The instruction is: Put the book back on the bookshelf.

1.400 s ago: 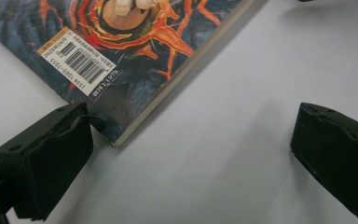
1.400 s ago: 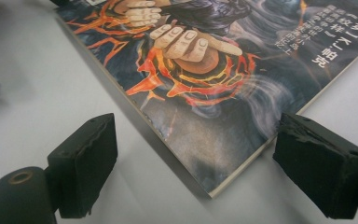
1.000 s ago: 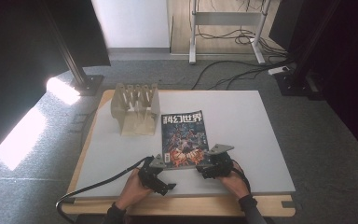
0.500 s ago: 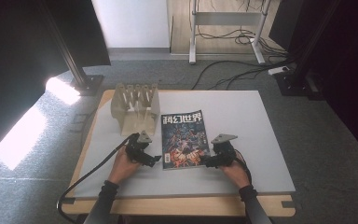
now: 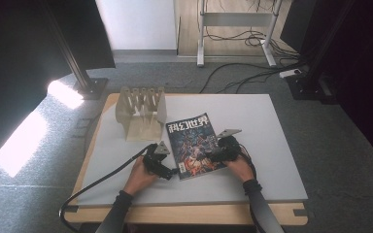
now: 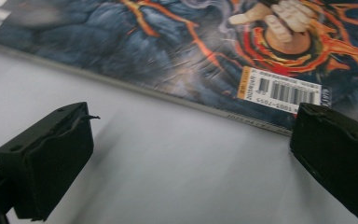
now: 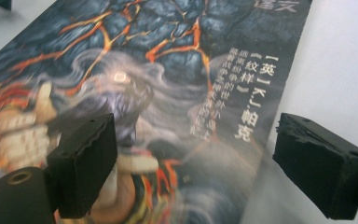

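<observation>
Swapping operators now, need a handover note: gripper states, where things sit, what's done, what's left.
Left gripper: open, nothing held, at the magazine's near left corner, by the barcode.
Right gripper: open, nothing held, jaws straddling the magazine's right edge.
Magazine: flat on the table, cover up, closed, just right of the wooden rack, whose slots look empty.
Done: both grippers brought to the magazine.
Left: no grip made yet; the magazine is not lifted. Putting it in the rack looks likely, but that is a guess.
</observation>
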Available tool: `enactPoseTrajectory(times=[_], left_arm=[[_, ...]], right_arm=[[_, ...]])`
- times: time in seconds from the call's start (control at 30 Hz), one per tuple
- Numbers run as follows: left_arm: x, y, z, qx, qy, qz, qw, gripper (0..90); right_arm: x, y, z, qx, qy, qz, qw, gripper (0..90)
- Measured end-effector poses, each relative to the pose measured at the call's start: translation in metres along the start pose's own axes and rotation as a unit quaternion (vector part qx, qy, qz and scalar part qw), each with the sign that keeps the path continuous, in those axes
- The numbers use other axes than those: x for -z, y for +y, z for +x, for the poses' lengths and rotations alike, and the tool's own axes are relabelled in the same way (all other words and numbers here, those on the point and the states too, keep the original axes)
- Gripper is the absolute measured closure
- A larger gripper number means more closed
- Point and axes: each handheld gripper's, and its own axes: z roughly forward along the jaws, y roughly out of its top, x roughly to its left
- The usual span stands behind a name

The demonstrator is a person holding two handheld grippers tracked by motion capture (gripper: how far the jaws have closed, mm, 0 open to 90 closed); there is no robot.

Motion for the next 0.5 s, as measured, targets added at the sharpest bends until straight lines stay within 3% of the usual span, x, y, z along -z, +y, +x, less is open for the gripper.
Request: enactPoseTrajectory(times=[0.17,0.37,0.4,0.5], left_arm=[[-0.007,0.007,-0.006,-0.007,-0.018,0.004,0.9998,0.0],[-0.010,0.009,-0.011,-0.015,-0.035,0.006,0.9992,0.0],[-0.011,0.010,-0.015,-0.021,-0.050,0.004,0.9985,0.0],[-0.010,0.011,-0.026,-0.022,-0.047,0.004,0.9986,0.0]], right_arm=[[-0.008,0.008,-0.007,-0.007,0.000,0.004,1.0000,11.3],[-0.009,0.006,-0.013,-0.030,0.017,0.000,0.9994,13.4],[-0.008,0.005,-0.013,-0.035,0.021,0.000,0.9992,13.7],[-0.005,0.003,-0.011,-0.031,0.017,0.002,0.9994,13.7]])
